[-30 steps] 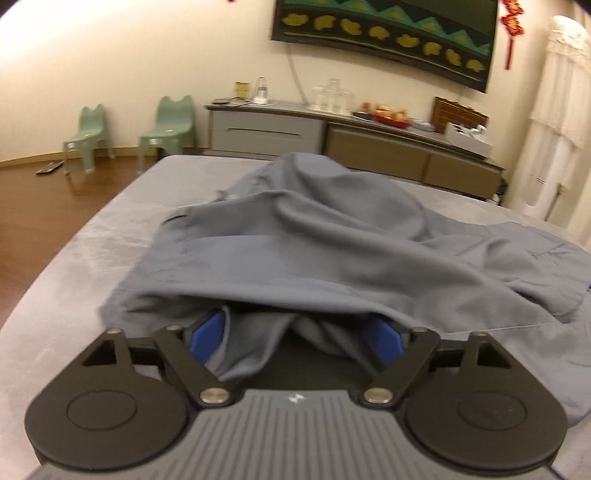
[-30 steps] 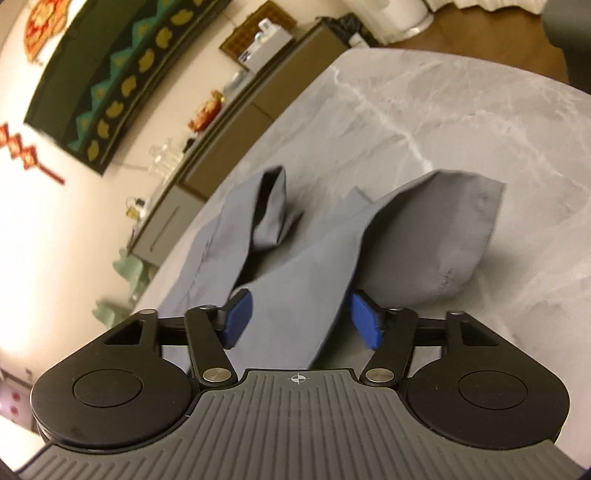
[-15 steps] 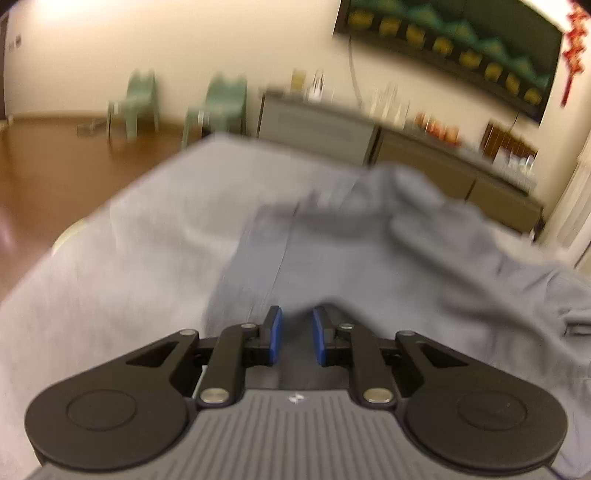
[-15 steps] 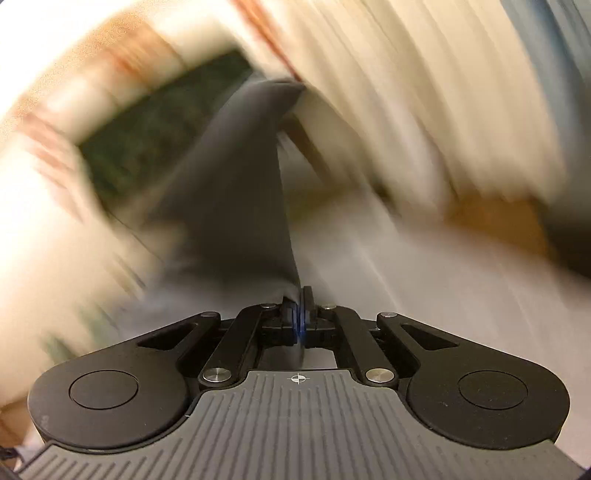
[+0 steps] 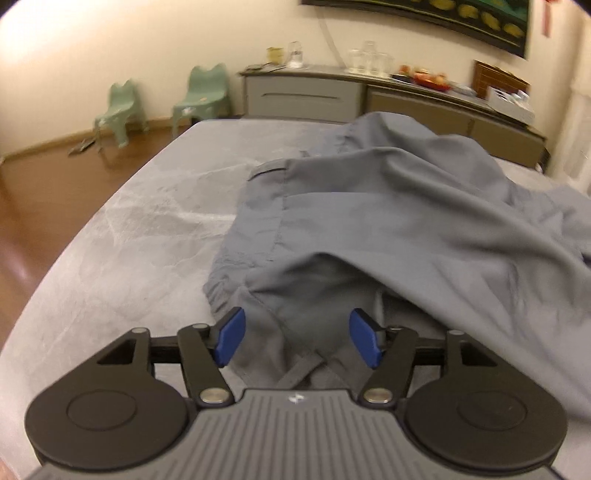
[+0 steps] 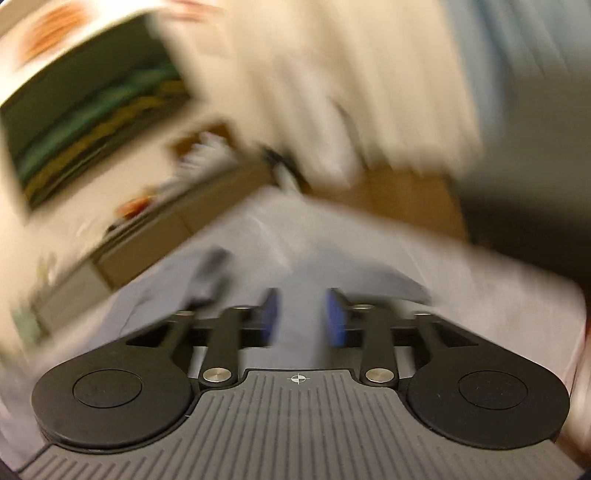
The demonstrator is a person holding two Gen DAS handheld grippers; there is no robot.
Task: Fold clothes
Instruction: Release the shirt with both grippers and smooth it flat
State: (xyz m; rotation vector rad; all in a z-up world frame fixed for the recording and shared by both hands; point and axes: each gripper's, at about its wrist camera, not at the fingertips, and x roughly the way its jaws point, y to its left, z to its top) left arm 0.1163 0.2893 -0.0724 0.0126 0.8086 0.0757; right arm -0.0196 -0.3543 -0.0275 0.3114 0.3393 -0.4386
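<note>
Left wrist view: sharp; looks along a grey marbled table (image 5: 122,236) toward the far wall.
Right wrist view: heavily blurred; only broad shapes readable.
Garment (image 5: 388,229): grey, crumpled, lying on the right half of the table; elastic waistband bunched at the near left edge, a fold draped over the top, a pocket slit near the far left corner.
Garment in right view (image 6: 207,280): grey cloth on the table ahead and left of the fingers; detail lost to blur.
Sideboard (image 5: 306,98): against the far wall beyond the table, carrying glassware, a red dish and small boxes.
Chairs (image 5: 201,96): two small green ones on the wood floor, left of the sideboard.
Wall hanging (image 5: 443,18): dark, with yellow and green pattern, above the sideboard.
Curtain (image 6: 369,74): pale, smeared across the upper right of the right view.
In the way: a raised fold of cloth hides what lies beneath on the right side.
Left gripper (image 5: 297,338): low over the table, level, pointing at the near edge of the garment; blue pads spread wide, cloth lying between them, not pinched.
Right gripper (image 6: 301,315): tilted above the table; pads parted with a clear gap, gripping nothing.
</note>
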